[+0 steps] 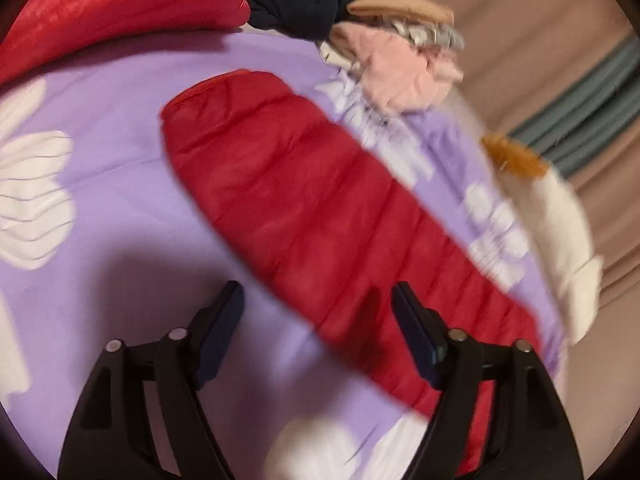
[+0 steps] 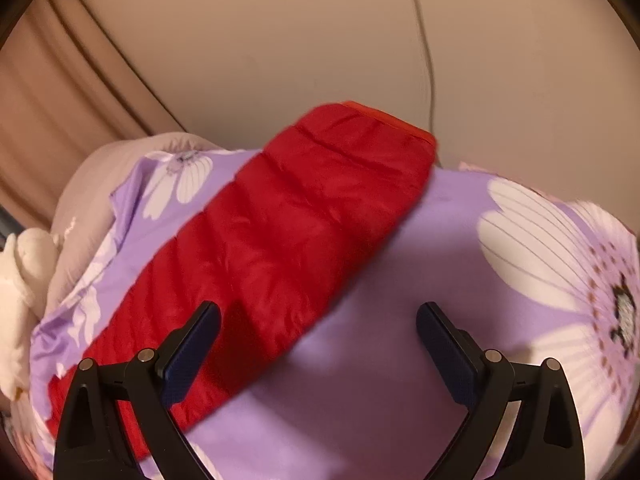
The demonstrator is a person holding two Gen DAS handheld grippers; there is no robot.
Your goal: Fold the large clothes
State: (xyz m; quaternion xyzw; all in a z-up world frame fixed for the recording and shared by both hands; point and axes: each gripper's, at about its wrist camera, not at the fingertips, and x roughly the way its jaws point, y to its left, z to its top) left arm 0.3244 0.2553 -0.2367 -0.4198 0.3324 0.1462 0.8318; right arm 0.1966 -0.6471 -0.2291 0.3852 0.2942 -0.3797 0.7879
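A: Left tongs [image 1: 318, 300]?
B: Apart, empty, over the quilted red puffer sleeve [image 1: 304, 216] lying flat on the lilac floral bedsheet [image 1: 120, 128].
A: Right tongs [image 2: 318, 320]?
B: Wide apart, empty; left pad above the sleeve [image 2: 304, 208].

My left view was smeared, so the pile of clothes [image 1: 384, 36] at the top looked fuzzy and I could not tell each piece. The red puffy jacket [image 1: 304, 216] ran under my left gripper [image 1: 318, 300] and off the bottom edge. In my right view, the jacket [image 2: 288, 232] slid behind one of my fingers [image 2: 192, 344]. A soft white thing [image 2: 20, 280] was cut off at the side.
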